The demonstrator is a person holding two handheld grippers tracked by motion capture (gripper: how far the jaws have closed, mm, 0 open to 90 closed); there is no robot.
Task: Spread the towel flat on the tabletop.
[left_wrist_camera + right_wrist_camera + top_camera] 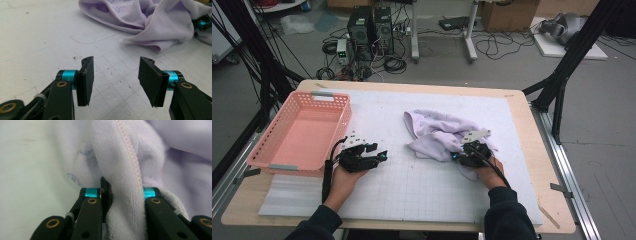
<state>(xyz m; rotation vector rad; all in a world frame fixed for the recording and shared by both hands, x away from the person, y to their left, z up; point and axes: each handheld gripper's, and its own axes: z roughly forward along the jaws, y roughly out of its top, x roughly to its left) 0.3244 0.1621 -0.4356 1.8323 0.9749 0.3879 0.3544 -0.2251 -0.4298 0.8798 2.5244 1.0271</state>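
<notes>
A crumpled lilac towel (pixel 437 131) lies on the white gridded mat, right of centre. My right gripper (pixel 460 157) is at the towel's near edge. In the right gripper view a thick hemmed fold of the towel (pixel 120 157) fills the gap between the jaws, and the right gripper (pixel 125 195) is shut on it. My left gripper (pixel 379 156) rests low over the mat, left of the towel and pointing toward it. In the left gripper view the left gripper (pixel 115 82) stands open with bare mat between the pads, and the towel (pixel 155 27) lies some way ahead.
An empty pink plastic basket (pixel 341 122) sits at the table's left edge, just beyond the left hand. The white mat (pixel 422 190) covers most of the wooden table (pixel 542 165). Black frame posts stand at both sides; cables and computers lie on the floor behind.
</notes>
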